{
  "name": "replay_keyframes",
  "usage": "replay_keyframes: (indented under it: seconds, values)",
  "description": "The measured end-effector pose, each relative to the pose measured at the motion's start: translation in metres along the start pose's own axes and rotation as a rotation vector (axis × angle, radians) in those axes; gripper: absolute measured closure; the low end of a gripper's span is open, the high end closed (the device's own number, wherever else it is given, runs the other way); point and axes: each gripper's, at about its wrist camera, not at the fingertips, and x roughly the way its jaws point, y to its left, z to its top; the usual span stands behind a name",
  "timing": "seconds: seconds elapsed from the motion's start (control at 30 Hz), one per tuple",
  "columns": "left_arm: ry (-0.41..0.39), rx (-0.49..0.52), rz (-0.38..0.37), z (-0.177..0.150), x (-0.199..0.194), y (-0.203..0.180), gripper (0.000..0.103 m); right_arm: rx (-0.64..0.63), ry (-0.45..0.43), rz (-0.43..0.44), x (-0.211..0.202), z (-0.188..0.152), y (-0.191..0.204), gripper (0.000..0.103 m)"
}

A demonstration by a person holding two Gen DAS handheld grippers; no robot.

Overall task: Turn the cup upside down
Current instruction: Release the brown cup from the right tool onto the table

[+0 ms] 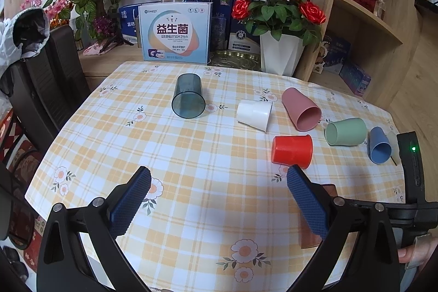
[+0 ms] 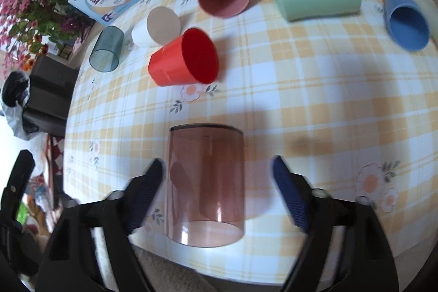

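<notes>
Standing between the released jaws of the right gripper [image 2: 217, 177], untouched by either pad, a translucent brown cup [image 2: 205, 185] is seen on the checked tablecloth [image 2: 301, 106]. The left gripper [image 1: 219, 182] is likewise held spread over bare cloth. Ahead of the jaws, red [image 1: 292, 151], white [image 1: 254, 114], pink [image 1: 301, 108], green [image 1: 345, 131], blue [image 1: 379, 145] and smoky cups [image 1: 188, 100] are laid sideways. Beyond, "益生菌" is read on a box [image 1: 175, 33].
</notes>
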Motion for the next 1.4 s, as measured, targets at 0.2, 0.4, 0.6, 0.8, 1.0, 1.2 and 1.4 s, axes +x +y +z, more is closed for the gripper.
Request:
replay_keyframes:
  seconds: [0.2, 0.4, 0.6, 0.8, 1.0, 1.2, 1.4]
  values:
    - [-0.013, 0.007, -0.006, 0.003, -0.010, -0.008, 0.006, -0.061, -0.068, -0.025, -0.022, 0.000, -0.007, 0.015]
    - [-0.034, 0.011, -0.038, 0.008, -0.023, -0.018, 0.006, -0.159, -0.171, -0.083, -0.062, -0.001, -0.006, 0.015]
    - [-0.059, 0.046, -0.097, 0.012, -0.037, -0.038, 0.006, -0.237, -0.330, -0.100, -0.120, -0.003, -0.020, 0.015]
    - [-0.061, 0.092, -0.169, 0.013, -0.044, -0.064, 0.006, -0.273, -0.404, -0.134, -0.149, -0.008, -0.034, 0.015]
    - [0.011, 0.131, -0.203, 0.007, -0.028, -0.090, 0.006, -0.300, -0.444, -0.179, -0.153, -0.014, -0.044, 0.015]
    - [0.188, 0.089, -0.246, -0.007, 0.011, -0.094, 0.006, -0.270, -0.445, -0.162, -0.143, -0.017, -0.052, 0.015]
    - [0.302, 0.052, -0.246, -0.011, 0.044, -0.094, 0.007, -0.173, -0.433, -0.186, -0.120, -0.025, -0.073, 0.015]
